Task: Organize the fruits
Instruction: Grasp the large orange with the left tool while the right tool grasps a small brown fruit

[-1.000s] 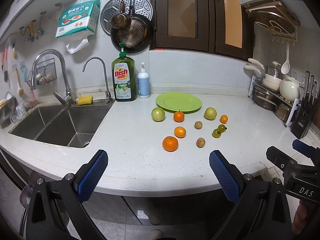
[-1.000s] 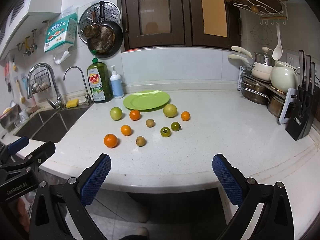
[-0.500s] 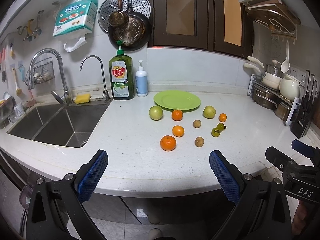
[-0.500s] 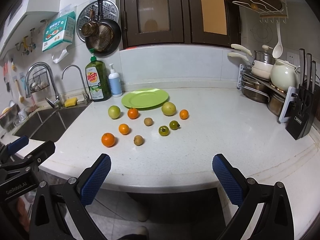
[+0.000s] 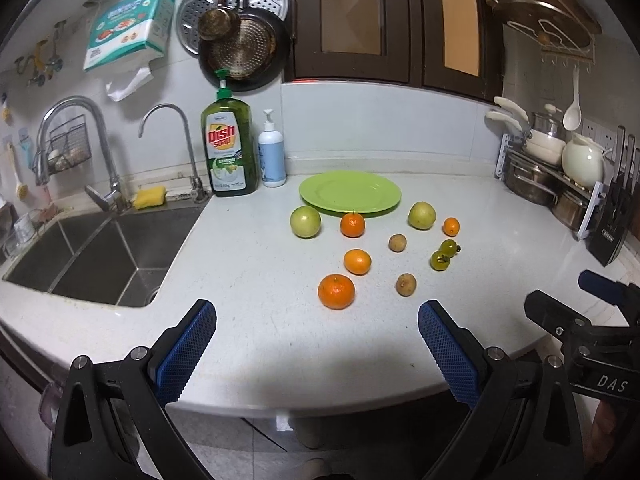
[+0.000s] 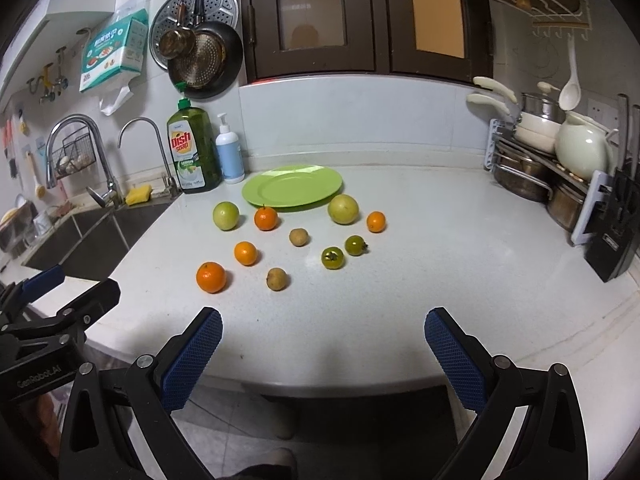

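Observation:
An empty green plate (image 5: pixel 350 193) (image 6: pixel 293 186) sits at the back of the white counter. In front of it lie several loose fruits: two green apples (image 5: pixel 305 221) (image 5: pixel 421 215), several oranges, the nearest one large (image 5: pixel 336 291) (image 6: pixel 211 277), two small brown fruits (image 5: pixel 406 284) and two green tomatoes (image 5: pixel 440 260) (image 6: pixel 332 258). My left gripper (image 5: pixel 316 354) is open and empty at the counter's front edge, short of the large orange. My right gripper (image 6: pixel 322 356) is open and empty at the front edge, right of the fruits.
A steel sink (image 5: pixel 92 256) with taps lies at the left. A dish soap bottle (image 5: pixel 228 148) and a pump bottle (image 5: pixel 272 158) stand behind the plate. A rack of pots (image 5: pixel 544 176) and a knife block (image 5: pixel 614 224) stand at the right.
Both grippers have moved a little forward toward the counter, so the fruits look slightly nearer. Nothing on the counter has moved. Both stay open.

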{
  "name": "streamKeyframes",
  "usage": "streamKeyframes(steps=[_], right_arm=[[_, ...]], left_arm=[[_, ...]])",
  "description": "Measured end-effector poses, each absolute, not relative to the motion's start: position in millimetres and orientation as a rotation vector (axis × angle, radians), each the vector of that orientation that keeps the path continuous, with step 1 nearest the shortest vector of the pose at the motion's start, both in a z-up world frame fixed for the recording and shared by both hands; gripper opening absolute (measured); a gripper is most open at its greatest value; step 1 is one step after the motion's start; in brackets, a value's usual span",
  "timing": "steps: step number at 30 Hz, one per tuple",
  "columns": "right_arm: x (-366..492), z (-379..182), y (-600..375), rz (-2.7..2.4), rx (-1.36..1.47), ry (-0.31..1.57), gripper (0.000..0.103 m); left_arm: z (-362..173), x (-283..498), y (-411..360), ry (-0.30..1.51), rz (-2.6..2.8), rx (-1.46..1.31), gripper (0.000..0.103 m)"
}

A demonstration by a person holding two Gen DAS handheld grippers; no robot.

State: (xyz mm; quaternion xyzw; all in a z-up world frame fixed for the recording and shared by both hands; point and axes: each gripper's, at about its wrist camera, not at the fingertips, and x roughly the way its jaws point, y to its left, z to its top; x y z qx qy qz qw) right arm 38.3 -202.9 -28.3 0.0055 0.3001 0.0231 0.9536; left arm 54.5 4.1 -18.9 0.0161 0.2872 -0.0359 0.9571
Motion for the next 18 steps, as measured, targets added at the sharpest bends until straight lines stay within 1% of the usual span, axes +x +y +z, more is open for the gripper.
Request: streamKeyframes(steps=[4, 5, 7, 9, 10, 12, 13, 18], right_arm=[[65.7, -37.2, -192.5, 0.07, -0.001, 0.633, 0.102], [73.7, -40.0, -189.1, 0.076, -0.007, 0.642, 0.1], [87.1, -46.2, -183.3, 0.081, -0.018, 0.664, 0.097], [102.9, -54.4, -177.4, 0.088, -0.023, 0.695, 0.091], [110.9, -59.1, -174.0, 0.091, -0.024, 0.714, 0.089], [124.1, -67.3, -167.7, 0.096, -0.024, 0.75, 0.083], [130.5, -72.0, -164.0, 0.099, -0.026, 0.769, 0.082], [152.0, -91.5, -153.5, 0.106, -0.03, 0.829, 0.069]], left_arm=[[-27.5, 82.4, 7.3, 0.607, -0.121, 0.053, 0.092], [-30.8, 91.4, 8.3, 0.618, -0.133, 0.061, 0.092], [-37.5, 106.8, 9.8, 0.639, -0.152, 0.075, 0.086], [-46.6, 124.5, 11.6, 0.669, -0.183, 0.09, 0.082], [-51.1, 132.4, 12.7, 0.685, -0.205, 0.095, 0.08], [-59.1, 144.1, 13.8, 0.707, -0.245, 0.102, 0.079], [-62.4, 148.8, 13.3, 0.715, -0.262, 0.11, 0.078], [-81.3, 168.9, 7.3, 0.762, -0.351, 0.15, 0.071]])
